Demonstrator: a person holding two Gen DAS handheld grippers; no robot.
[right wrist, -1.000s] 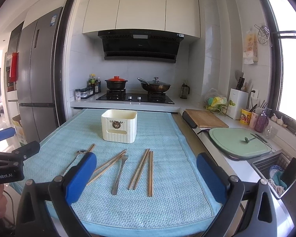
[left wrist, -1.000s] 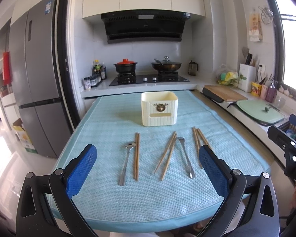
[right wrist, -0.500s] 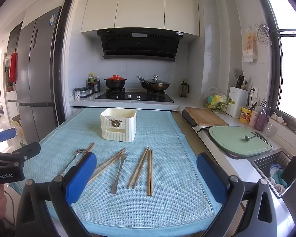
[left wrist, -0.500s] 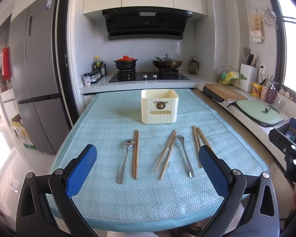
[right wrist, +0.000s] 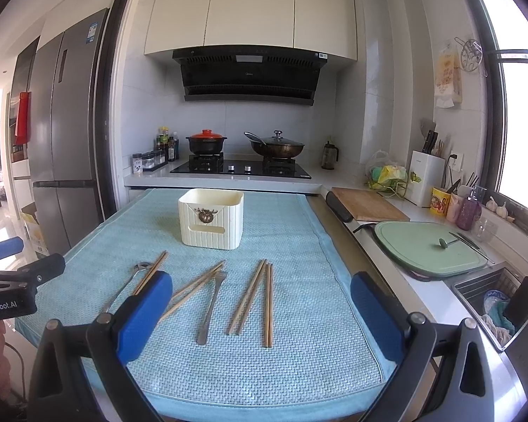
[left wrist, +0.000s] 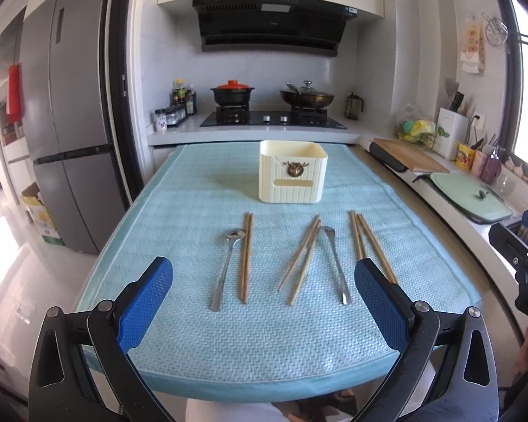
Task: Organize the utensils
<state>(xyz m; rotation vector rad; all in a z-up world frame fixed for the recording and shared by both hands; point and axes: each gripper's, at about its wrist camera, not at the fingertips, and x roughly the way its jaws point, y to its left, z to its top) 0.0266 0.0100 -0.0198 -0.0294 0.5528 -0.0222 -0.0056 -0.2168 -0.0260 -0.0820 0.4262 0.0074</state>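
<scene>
Your left gripper (left wrist: 264, 302) and right gripper (right wrist: 260, 313) both hover with jaws spread wide, gripping nothing. Three chopstick pairs (left wrist: 245, 256), a spoon (left wrist: 227, 267) and a fork (left wrist: 336, 263) lie on the blue mat (left wrist: 264, 344). The cream utensil holder (left wrist: 293, 171) stands upright beyond them.

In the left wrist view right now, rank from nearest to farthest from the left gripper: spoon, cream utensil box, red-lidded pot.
From the left gripper:
1. Spoon, on the mat just ahead, slightly left.
2. Cream utensil box, mid-table, beyond the utensils.
3. Red-lidded pot, on the stove behind the table.
</scene>
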